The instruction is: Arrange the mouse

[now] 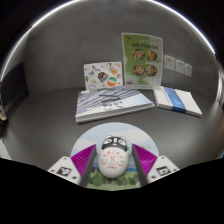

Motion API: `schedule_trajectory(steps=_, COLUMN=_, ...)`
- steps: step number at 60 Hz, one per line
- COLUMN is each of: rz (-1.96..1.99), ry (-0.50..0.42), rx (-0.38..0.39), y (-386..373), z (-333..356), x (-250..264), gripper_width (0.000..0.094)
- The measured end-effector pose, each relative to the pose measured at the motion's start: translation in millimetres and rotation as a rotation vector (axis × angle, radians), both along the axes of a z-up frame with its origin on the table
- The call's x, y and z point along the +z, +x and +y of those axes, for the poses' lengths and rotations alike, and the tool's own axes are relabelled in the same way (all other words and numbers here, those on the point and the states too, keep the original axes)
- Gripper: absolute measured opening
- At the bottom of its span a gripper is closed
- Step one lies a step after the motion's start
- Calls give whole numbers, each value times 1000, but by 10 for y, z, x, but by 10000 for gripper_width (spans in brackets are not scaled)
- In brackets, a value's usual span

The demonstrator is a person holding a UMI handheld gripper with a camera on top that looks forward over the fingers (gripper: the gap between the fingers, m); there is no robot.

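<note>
Mouse [111,157] sits between the two fingers of the hand-held gripper [111,165], a pale, rounded body with a dark upper part and small markings on its shell. Both purple pads [82,158] lie against its sides with no gap showing, so the fingers appear clamped on it. Beneath and just ahead of it lies a round, light blue mouse pad [118,131] on the dark table [45,125]; the mouse seems to be over the near part of that pad.

As a judgement, the pick-up part of the job looks done, and the placing is left: the mouse is in the grip and has not been let go. Whether it rests on the pad or is held slightly above it cannot be told.

Beyond the pad, a striped book [112,104] lies flat, with a blue-and-white booklet [177,100] beside it to the right. Farther off, two picture cards [141,59] stand against the wall. Their print is too small to read, and the mouse's underside and any cable are hidden.
</note>
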State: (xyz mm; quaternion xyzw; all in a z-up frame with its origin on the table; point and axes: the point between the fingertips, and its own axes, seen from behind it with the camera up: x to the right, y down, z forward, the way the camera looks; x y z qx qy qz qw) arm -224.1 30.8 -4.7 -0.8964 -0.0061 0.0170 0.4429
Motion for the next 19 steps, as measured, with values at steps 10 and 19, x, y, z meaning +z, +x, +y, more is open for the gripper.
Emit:
schedule_trajectory(steps=10, rz=56, ry=51, rx=97, y=101, z=-389, x=384, gripper_width=852)
schedule_trajectory(steps=19, rz=3, ry=104, rx=102, y=794, z=-865, x=562, gripper_width=858)
